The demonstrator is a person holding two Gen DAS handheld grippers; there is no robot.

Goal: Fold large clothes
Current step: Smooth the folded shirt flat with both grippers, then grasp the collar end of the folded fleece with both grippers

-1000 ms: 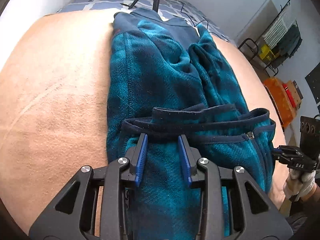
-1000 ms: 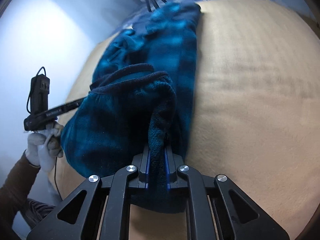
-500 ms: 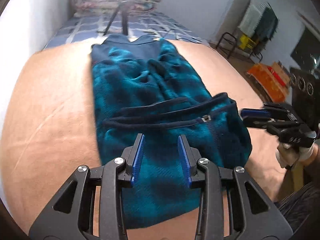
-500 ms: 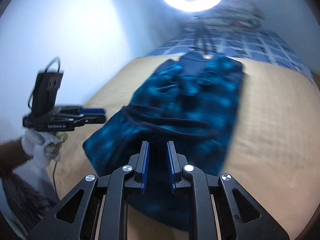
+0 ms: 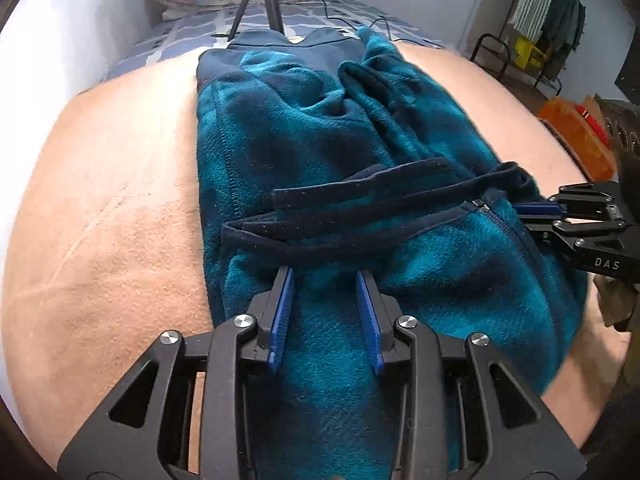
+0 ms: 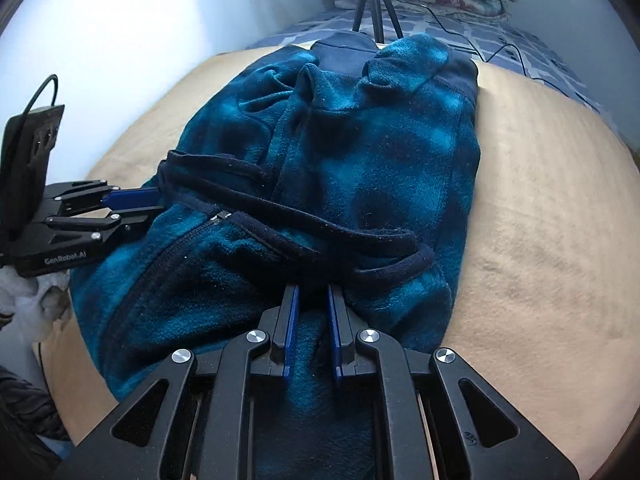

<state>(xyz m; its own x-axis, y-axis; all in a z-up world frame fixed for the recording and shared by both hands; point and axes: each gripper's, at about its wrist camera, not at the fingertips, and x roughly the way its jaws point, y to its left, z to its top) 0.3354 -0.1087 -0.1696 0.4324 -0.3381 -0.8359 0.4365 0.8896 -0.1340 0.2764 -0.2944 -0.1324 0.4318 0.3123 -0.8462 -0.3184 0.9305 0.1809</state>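
- Fleece jacket [image 5: 320, 140], teal with navy trim, is lying lengthwise on the tan blanket [image 5: 100, 200] of the bed. The collar is pointing to 12 o'clock, toward a tripod [image 5: 260, 4]. The lower part is sitting doubled up over the body, so the navy hem band [image 5: 360, 216] is running across the middle.
- Left gripper [image 5: 324, 276] is hovering low over the near fold at 6 o'clock. Its jaws are standing apart and gripping nothing, with fleece only showing beneath the gap.
- Right gripper [image 6: 312, 292] is working at the jacket's 3 o'clock edge. Its jaws have just been closing, and a ridge of fleece is sitting between the pads, so they appear to be pinching it.
- Handling, my judgement: the jacket is looking thick, soft and floppy. It is likely light but bulky, and grippy enough not to slip. Layers are probably going to slide over each other and spring open.
- Where to hold: the near folded edge seems best, one grip toward each side. Each bite should be taking all the layers and staying clear of the zipper [image 5: 480, 205] and the loose hem band.
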